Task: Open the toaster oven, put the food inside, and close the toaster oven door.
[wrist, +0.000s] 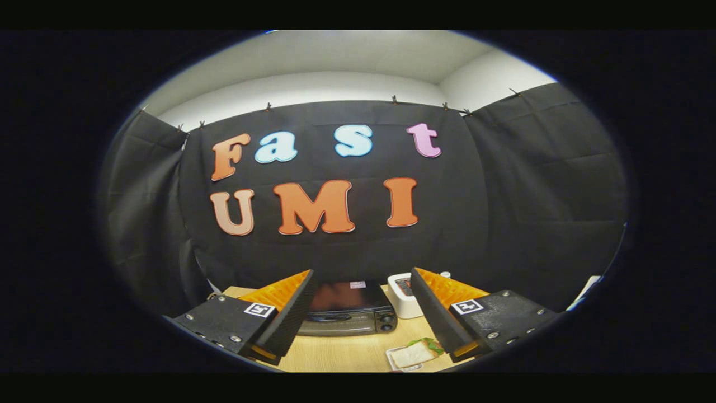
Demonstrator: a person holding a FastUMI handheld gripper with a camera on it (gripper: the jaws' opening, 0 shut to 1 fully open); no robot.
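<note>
Gripper [358, 313] held level, fingers spread empty, toaster oven [349, 313] beyond, door closed.

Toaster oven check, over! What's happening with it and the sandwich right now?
Tool open, holding nothing. Toaster oven shut, beyond the fingers. Sandwich on the table near the right finger. Nothing blocking the door.

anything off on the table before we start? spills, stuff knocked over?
Nothing stands out. The toaster oven sits square on the wooden table, door closed. The sandwich lies flat on its plate, nothing spilled. The hand-held gripper is open, holding nothing.
</note>
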